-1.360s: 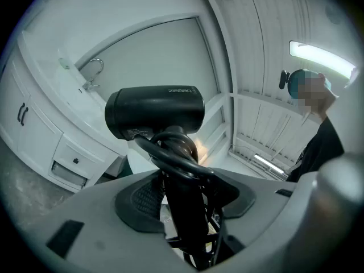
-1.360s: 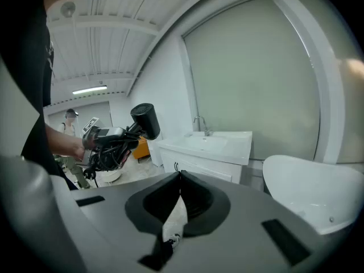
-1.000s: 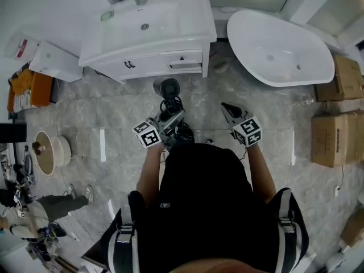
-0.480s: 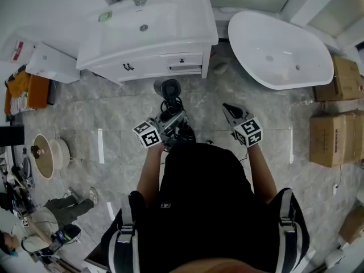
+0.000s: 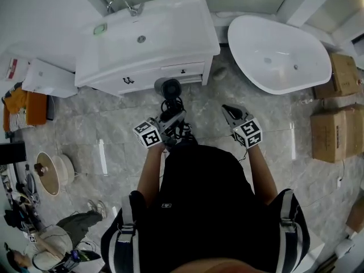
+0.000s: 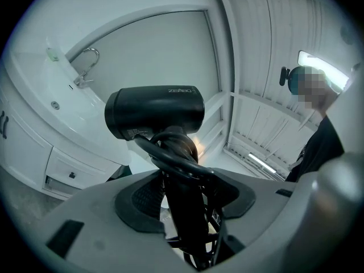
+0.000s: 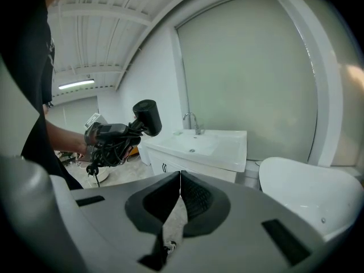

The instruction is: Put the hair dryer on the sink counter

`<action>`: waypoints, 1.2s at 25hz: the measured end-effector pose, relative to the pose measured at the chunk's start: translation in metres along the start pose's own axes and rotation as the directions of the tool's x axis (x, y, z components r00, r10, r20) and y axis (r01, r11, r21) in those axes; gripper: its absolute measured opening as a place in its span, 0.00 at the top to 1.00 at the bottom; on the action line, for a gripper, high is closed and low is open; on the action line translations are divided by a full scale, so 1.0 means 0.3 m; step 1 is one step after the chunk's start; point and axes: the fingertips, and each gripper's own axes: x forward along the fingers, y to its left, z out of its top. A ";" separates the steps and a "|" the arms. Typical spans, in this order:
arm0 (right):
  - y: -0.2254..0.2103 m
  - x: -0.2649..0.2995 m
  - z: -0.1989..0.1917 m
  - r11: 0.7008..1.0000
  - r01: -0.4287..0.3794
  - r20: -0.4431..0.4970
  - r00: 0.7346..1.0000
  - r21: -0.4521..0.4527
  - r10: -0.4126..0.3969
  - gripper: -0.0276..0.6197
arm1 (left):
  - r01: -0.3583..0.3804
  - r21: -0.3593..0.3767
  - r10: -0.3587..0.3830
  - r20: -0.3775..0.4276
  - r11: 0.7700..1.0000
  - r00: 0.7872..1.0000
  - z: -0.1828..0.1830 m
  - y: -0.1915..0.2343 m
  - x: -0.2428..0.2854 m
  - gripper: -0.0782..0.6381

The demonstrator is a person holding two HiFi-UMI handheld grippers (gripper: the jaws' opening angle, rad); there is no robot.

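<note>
While the left gripper [image 6: 185, 209] has its two jaws clamped on the handle of the hair dryer [image 6: 153, 114], the right gripper [image 7: 179, 192] has its jaws pressed together with nothing between them. The left pads press on the handle through the cord [image 6: 173, 152], which is wound round it in thick loops. The barrel stands clear above the jaws. From the right gripper view, a loose end with the plug [image 7: 91, 170] hangs below the bundle.

Further out, the head view shows the hair dryer held in the air over the tiled floor [image 5: 114, 112], just in front of the cabinet [image 5: 170, 70] under the sink. It is not touching the cabinet or anything else. The sink counter [image 5: 187, 24] lies beyond it, white and bare apart from the faucet [image 5: 119, 4] at the back and a small green thing near it. The right gripper hangs idle to the side, nearer the bathtub [image 5: 278, 50].

As I judge it, the pickup is done and the carry is nearly over, but the placing has not begun. What is left is to bring the dryer forward over the counter's front edge, lower it onto a flat part beside the basin, and open the jaws. The hanging plug may need watching so it does not snag on the edge.
</note>
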 end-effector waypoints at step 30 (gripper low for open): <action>-0.092 0.365 0.138 0.992 0.108 -0.016 0.994 0.060 -0.107 0.87 | 0.100 -0.022 -0.102 -0.083 0.995 0.991 0.273 0.312 0.046 0.58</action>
